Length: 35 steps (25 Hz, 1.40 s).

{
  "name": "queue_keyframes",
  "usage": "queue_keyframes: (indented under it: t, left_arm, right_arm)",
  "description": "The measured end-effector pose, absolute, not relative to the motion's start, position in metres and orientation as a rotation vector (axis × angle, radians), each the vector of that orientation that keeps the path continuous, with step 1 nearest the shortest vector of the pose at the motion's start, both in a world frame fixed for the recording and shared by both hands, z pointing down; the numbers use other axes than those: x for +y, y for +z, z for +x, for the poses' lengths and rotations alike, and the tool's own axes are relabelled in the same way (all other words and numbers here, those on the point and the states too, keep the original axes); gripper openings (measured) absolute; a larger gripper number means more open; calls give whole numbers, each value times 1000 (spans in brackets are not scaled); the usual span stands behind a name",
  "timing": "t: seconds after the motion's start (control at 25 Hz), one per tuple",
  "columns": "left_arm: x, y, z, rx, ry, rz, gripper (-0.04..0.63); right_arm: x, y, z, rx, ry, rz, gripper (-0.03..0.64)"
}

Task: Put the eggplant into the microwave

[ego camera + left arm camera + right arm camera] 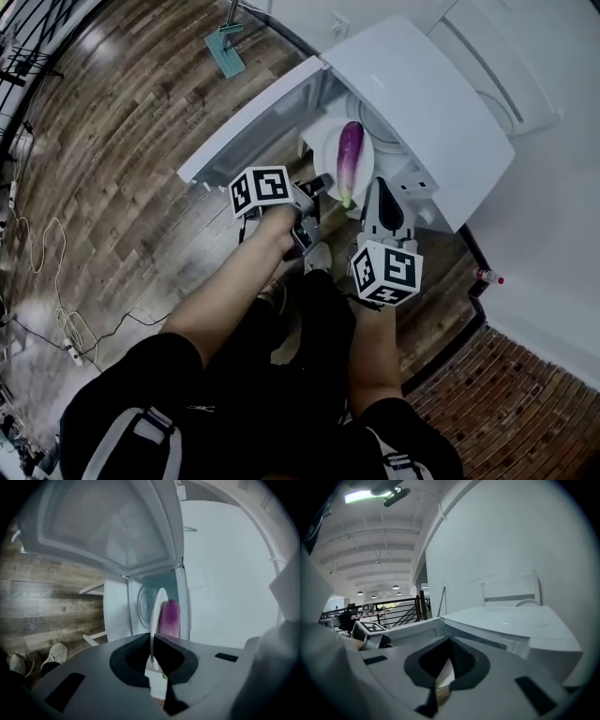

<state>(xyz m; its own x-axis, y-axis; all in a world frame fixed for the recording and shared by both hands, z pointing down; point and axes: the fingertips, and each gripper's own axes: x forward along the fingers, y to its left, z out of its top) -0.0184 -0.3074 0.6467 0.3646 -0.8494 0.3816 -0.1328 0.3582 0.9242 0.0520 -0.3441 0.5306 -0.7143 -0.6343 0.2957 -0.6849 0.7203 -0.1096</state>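
The wood floor [131, 141] fills most of the head view, with a strip of brick-patterned floor [525, 403] at the lower right corner. A white microwave [422, 103] stands by the white wall, and its door [253, 122] is swung wide open to the left. Inside the cavity a round glass tray [143, 604] shows, seen from the left gripper view.

A white plate [323, 141] is held in the air at the mouth of the microwave, just in front of the open cavity. The eggplant [350, 152] lies along the middle of the plate. Its purple body points toward the plate's far edge and its green stem end reaches the plate's near edge, toward the person.

The left gripper [322, 185] has its jaws closed on the near left edge of the plate. Its own view shows the thin rim pinched between the pads, with the eggplant just beyond.

The right gripper [380, 199] is at the near right edge of the plate, beside the stem end. In its own view the jaws are drawn together on a thin pale edge, which looks like the plate's rim.

A loose cable [56, 281] lies on the wood floor at the left. A small bottle [487, 277] with a red cap stands by the wall at the right.
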Motion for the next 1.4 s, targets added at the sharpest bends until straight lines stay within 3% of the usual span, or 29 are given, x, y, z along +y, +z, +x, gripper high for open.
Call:
queue_keyframes:
  t: [0.6,1.4]
  left_arm:
    - [-386,720,-32,-1068,-660,1263,14]
    - [-450,740,-40,-1058,-744,1236,14]
  right_arm:
    - [-386,639,52,-2726,166,1097,12]
    - [-394,655,55,-2739,205,1095,12]
